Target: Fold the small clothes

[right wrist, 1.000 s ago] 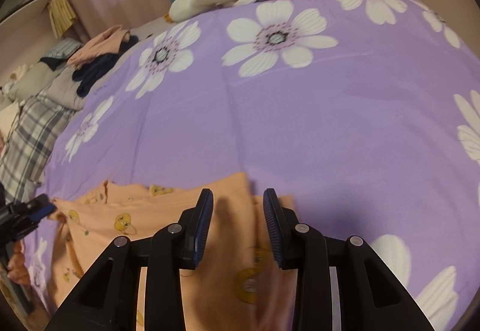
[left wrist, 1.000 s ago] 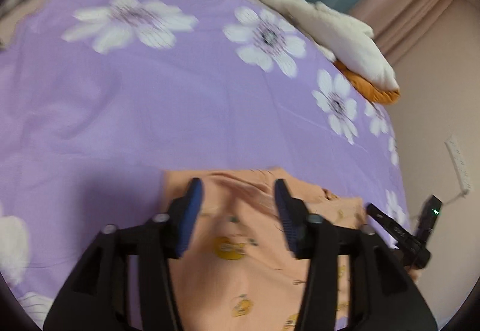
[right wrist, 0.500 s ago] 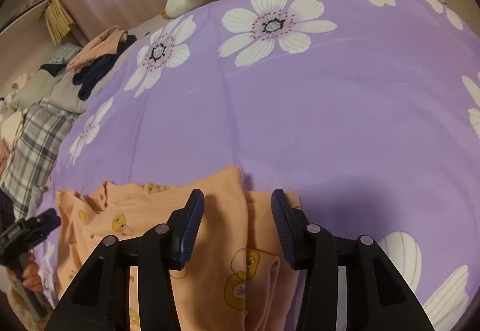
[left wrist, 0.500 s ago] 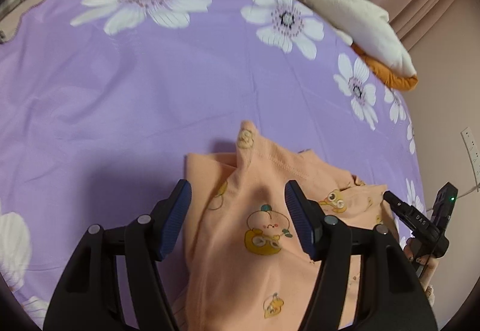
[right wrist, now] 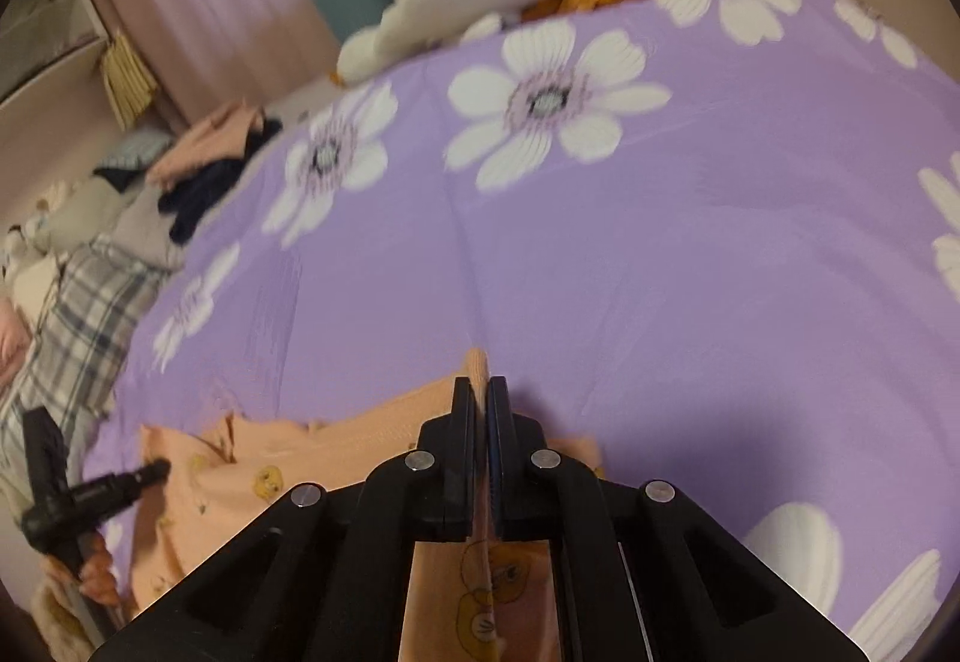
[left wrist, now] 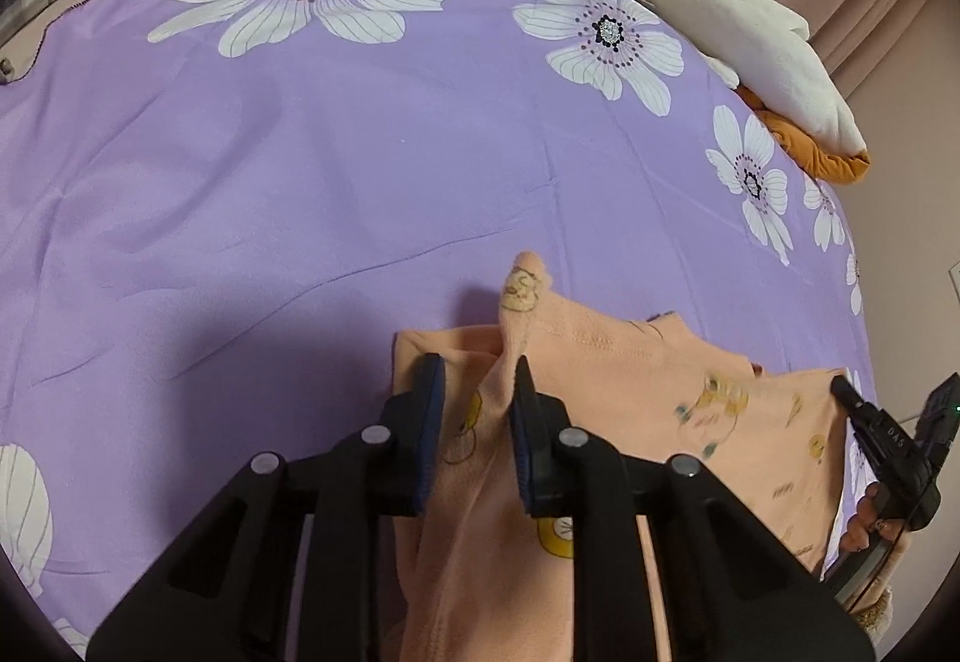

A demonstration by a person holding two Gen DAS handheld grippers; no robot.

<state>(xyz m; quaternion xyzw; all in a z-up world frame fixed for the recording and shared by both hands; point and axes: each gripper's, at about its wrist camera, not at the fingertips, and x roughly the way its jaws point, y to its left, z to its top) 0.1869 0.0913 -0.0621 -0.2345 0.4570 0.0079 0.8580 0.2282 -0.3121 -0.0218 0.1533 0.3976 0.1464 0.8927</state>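
At the near edge of the bed, a small peach garment (left wrist: 606, 362) lies across the purple flowered bedspread (left wrist: 336, 170), its long axis running side to side between the two hands. It is soft, pale orange knit, printed with little yellow cartoon figures, and it sits rumpled rather than flat.

At its left end, the left gripper (left wrist: 474, 368) is closing on a raised ridge of the cloth; the fabric stands between its blue-faced pads (left wrist: 431, 422), and a peaked corner with a cartoon print pokes up just beyond the tips, pointing toward the far side of the bed.

At the right end, the right gripper (right wrist: 480, 389) has its jaws pressed together on a thin fold of the same garment (right wrist: 336, 446), with a sliver of peach cloth sticking out past the fingertips. From there the cloth sags down to the bedspread (right wrist: 660, 254).

Beyond, at the far edge, lie a cream and orange blanket (left wrist: 750, 26), a heap of dark and pink clothes (right wrist: 210, 158) and some plaid fabric (right wrist: 90, 314).
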